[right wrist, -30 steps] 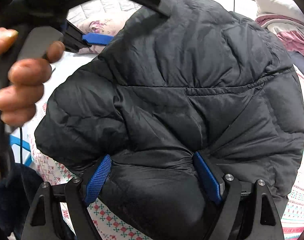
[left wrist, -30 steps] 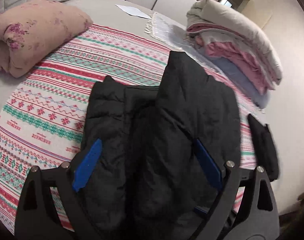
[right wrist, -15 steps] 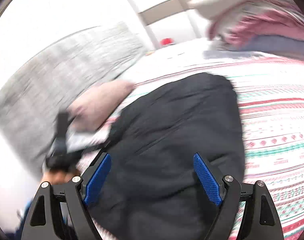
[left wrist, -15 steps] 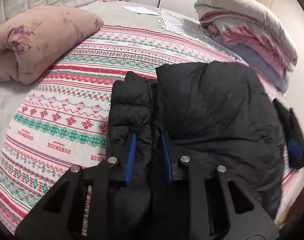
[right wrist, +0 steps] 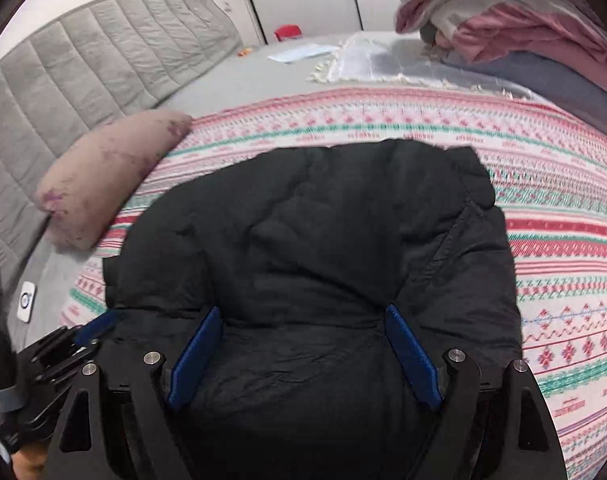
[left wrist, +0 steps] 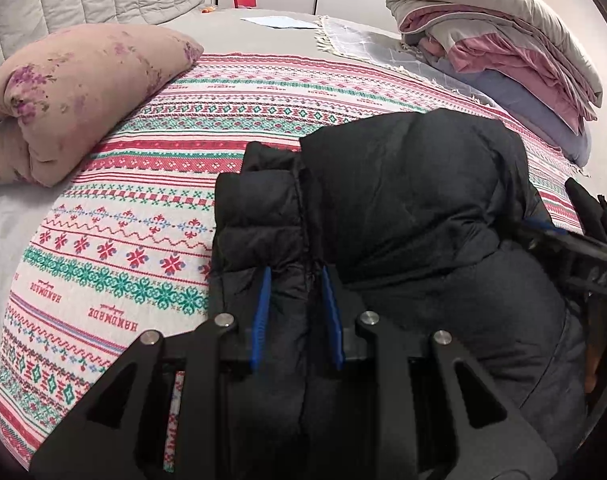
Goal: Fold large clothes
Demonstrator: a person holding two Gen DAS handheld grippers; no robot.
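Note:
A black puffer jacket (left wrist: 403,208) lies folded in a thick bundle on the striped patterned blanket (left wrist: 143,208) of a bed. My left gripper (left wrist: 295,300) is shut on a ridge of the jacket's near left edge. In the right wrist view the jacket (right wrist: 323,248) fills the middle. My right gripper (right wrist: 303,344) is open, its blue pads wide apart over the jacket's near bulge. The right gripper also shows at the right edge of the left wrist view (left wrist: 575,248).
A pink floral pillow (left wrist: 75,92) lies at the left by the grey quilted headboard (right wrist: 83,68). A stack of folded quilts (left wrist: 499,44) sits at the far right. A fringed pale cloth (left wrist: 363,40) and a paper lie farther back.
My left gripper closed from wide open onto the jacket's left edge. My right gripper let the raised jacket half drop onto the bed and swung to face the bundle, staying open.

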